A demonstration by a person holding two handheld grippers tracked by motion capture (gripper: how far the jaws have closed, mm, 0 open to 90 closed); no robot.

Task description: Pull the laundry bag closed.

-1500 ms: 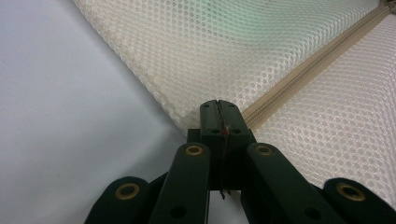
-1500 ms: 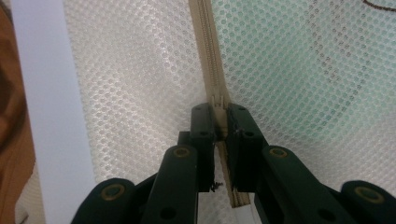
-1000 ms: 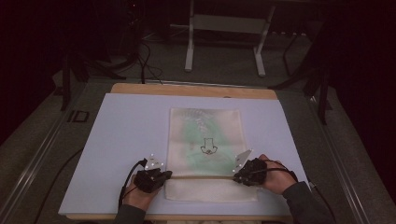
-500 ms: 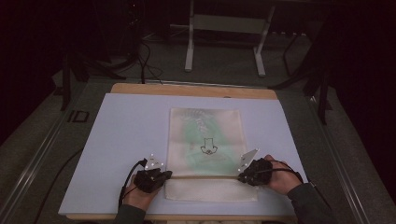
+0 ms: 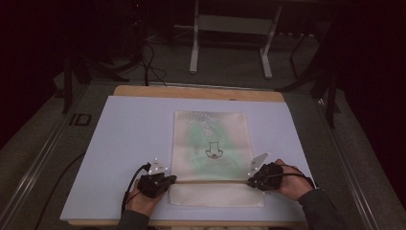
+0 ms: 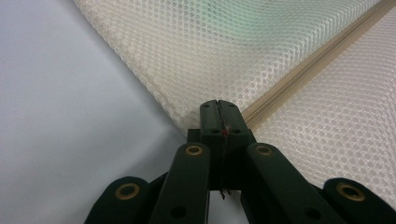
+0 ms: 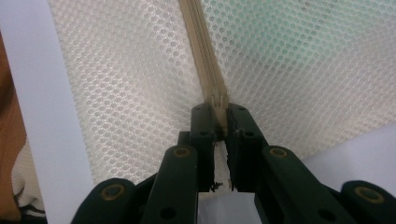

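Note:
A cream mesh bag [image 5: 210, 139] lies flat on the pale sheet [image 5: 129, 129], with something green showing through it and a small dark print [image 5: 214, 152]. A beige zipper [image 5: 210, 181] runs across the bag near its front end. My left gripper [image 5: 170, 179] is shut on the bag's left edge [image 6: 187, 109], just beside the zipper's end [image 6: 299, 77]. My right gripper [image 5: 251, 181] is shut on the other end of the zipper [image 7: 215, 100], with mesh [image 7: 303, 60] on both sides of it. Both grippers lie low on the table and point inward at each other.
The pale sheet covers a wooden tabletop [image 5: 191, 91]. A strip of the bag [image 5: 215, 195] extends toward the front edge below the zipper. A metal stand [image 5: 230, 24] and cables [image 5: 148, 62] sit on the dark floor beyond the table.
My right hand has edged slightly to the right with the zipper end in its jaws. The left hand has stayed put.

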